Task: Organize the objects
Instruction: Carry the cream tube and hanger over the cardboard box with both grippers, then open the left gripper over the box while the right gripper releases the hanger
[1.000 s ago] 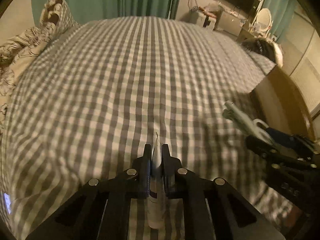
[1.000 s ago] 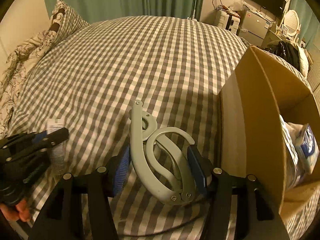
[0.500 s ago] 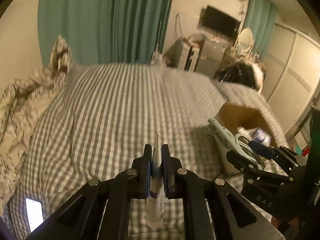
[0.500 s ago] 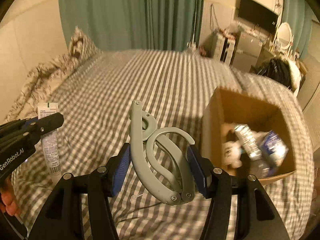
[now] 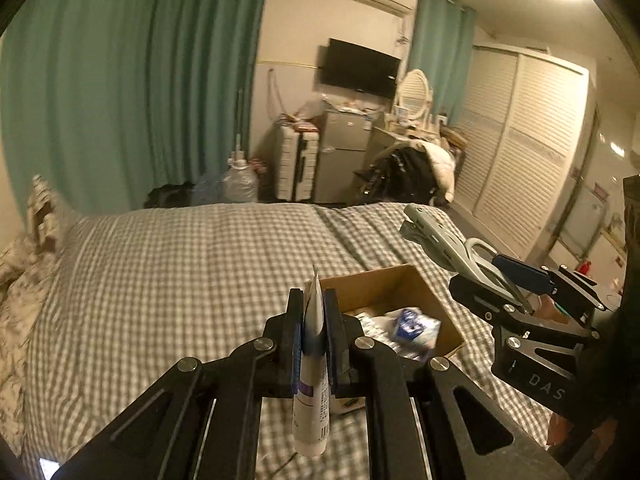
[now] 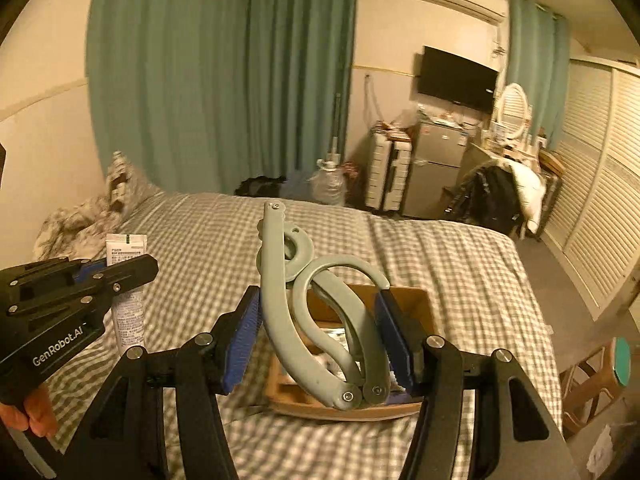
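Left tongs [image 5: 314, 340]: I had them pressed together on a white tube [image 5: 311, 392], pinched flat-side between the blue pads.
Tube: it stood upright in my grip, crimped end up and rounded end hanging below the fingers; it was white with a purple band and small print low on the body. From the right wrist view the tube [image 6: 127, 280] showed a wide flat crimp with a printed label and fine text down its face.
Right tongs [image 6: 320, 336]: I held them closed around a folded grey hanger [image 6: 316, 308], its curved arms bracing against the blue pads on either side.
Hanger: pale grey-green plastic, two curved arms hinged together near the tongs by metal rivets, a straight bar rising up and a round hook loop near the top. In the left wrist view the hanger [image 5: 444, 244] pointed up and to the left from the right tongs [image 5: 504, 284].
Cardboard box [image 5: 404, 280]: it sat open on the bed, past both tongs, with blue-and-white packets inside; in the right wrist view the box [image 6: 416, 300] lay directly behind the hanger.
Bed [image 5: 180, 272]: grey-and-white checked cover, rumpled patterned bedding at its left end.
Room beyond: green curtains [image 6: 224, 72].
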A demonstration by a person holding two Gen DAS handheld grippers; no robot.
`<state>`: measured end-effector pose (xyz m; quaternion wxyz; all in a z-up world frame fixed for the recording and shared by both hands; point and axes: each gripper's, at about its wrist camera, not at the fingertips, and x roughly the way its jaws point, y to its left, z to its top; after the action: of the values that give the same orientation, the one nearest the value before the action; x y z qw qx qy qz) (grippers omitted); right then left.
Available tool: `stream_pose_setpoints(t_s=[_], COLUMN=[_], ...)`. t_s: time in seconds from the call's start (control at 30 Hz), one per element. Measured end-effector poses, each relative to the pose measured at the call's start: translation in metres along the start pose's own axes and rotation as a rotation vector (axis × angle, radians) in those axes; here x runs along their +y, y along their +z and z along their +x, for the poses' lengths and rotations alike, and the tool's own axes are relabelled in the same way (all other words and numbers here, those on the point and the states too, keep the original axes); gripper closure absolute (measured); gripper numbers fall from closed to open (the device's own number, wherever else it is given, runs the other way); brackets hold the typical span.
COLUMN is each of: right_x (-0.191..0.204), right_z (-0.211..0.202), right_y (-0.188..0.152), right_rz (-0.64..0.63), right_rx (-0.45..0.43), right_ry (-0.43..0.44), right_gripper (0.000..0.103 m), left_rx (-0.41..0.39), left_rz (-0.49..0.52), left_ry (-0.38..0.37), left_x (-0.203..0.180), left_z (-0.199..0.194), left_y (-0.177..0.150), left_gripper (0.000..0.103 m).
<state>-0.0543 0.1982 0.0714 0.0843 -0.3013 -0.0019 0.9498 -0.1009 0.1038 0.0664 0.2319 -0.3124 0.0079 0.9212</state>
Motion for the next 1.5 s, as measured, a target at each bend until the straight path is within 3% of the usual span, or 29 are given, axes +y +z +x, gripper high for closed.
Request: stream_pose_setpoints(t_s=[0.23, 0.57, 0.77, 0.97, 1.07, 1.13, 1.27, 1.4, 1.5], right_x=[-0.061, -0.106, -0.113, -0.115, -0.112, -0.110, -0.100, -0.087, -0.074], right_z=[0.038, 0.123, 0.148, 0.143, 0.126, 0.111, 0.068, 0.021, -0.015], right_y=[-0.011, -0.054, -0.066, -0.064, -0.053, -0.045, -0.022, -0.001, 0.013], right_rz=[0.083, 0.192, 0.221, 0.229, 0.227, 0.219, 0.191, 0.153, 0.123], right_rx=[0.058, 0.196, 0.219, 0.194, 0.163, 0.138, 0.074, -0.002, -0.056], right_ry=[-0.026, 0.023, 0.056, 0.063, 0.052, 0.040, 0.021, 0.016, 0.015], right_gripper=[0.046, 0.046, 0.046, 0.044, 0.033, 0.032, 0.029, 0.023, 0.016], left_rx=[0.063, 0.214, 0.262, 0.261, 0.238, 0.202, 0.110, 0.005, -0.066], left_rz=[0.048, 0.059, 0.069, 0.092, 0.106, 0.108, 0.098, 0.092, 0.090], left_ry=[-0.064, -0.053, -0.047, -0.044, -0.026, -0.008, 0.026, 0.074, 0.109], left_x=[-0.042, -0.056, -0.053, -0.055, -0.055, -0.054, -0.048, -0.042, -0.036], left_z=[0.064, 0.163, 0.191, 0.185, 0.167, 0.151, 0.101, 0.047, 0.007], left_y=[0.018, -0.001, -0.016, -0.014, -0.007, 0.000, 0.018, 0.032, 0.043], left_gripper=[0.094, 0.094, 0.094, 0.091, 0.073, 0.050, 0.040, 0.018, 0.010])
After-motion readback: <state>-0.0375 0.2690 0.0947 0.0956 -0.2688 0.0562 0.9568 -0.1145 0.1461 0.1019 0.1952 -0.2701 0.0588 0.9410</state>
